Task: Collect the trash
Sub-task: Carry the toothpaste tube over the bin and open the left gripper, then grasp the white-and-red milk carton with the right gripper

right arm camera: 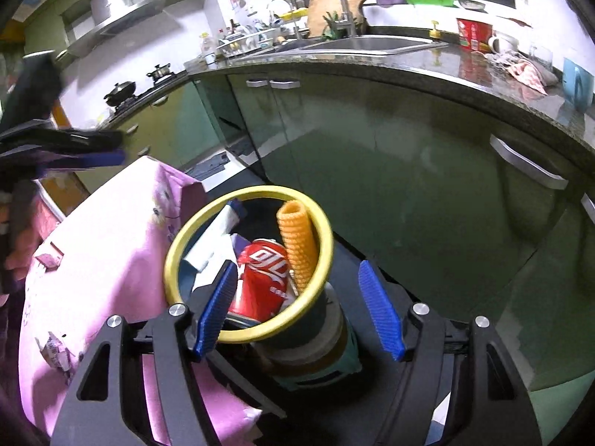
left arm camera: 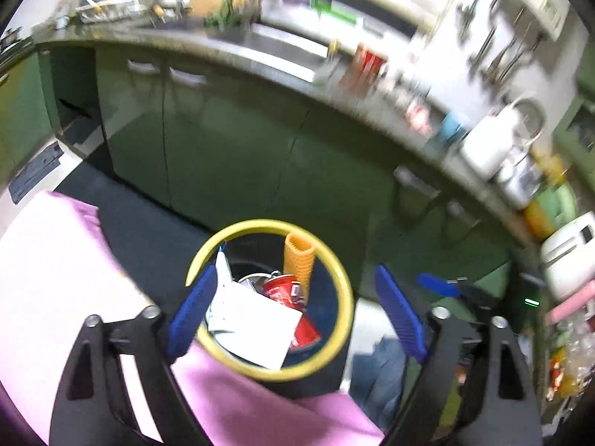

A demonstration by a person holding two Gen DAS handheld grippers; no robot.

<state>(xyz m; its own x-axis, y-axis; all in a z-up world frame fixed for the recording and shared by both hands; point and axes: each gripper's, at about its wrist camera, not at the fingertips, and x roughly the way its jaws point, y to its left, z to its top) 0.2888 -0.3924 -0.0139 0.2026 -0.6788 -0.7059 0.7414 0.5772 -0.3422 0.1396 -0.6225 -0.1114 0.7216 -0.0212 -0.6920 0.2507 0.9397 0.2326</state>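
A dark trash bin with a yellow rim (left arm camera: 344, 290) (right arm camera: 174, 256) stands on the floor beside a pink-covered table. Inside lie a crushed red can (left arm camera: 282, 290) (right arm camera: 260, 278), white paper (left arm camera: 253, 327) (right arm camera: 212, 241) and an orange ribbed roll (left arm camera: 299, 260) (right arm camera: 297, 241). My left gripper (left arm camera: 293, 316) is open and empty above the bin. My right gripper (right arm camera: 297, 308) is open and empty above the bin too. The left gripper also shows at the left edge of the right wrist view (right arm camera: 74, 152).
A pink tablecloth (left arm camera: 55, 278) (right arm camera: 100, 245) covers the table left of the bin. Green cabinets (left arm camera: 230, 156) (right arm camera: 390, 171) under a dark counter (right arm camera: 446, 67) stand behind, with a sink (right arm camera: 357, 42), a red tub (right arm camera: 474, 33) and cloths on it.
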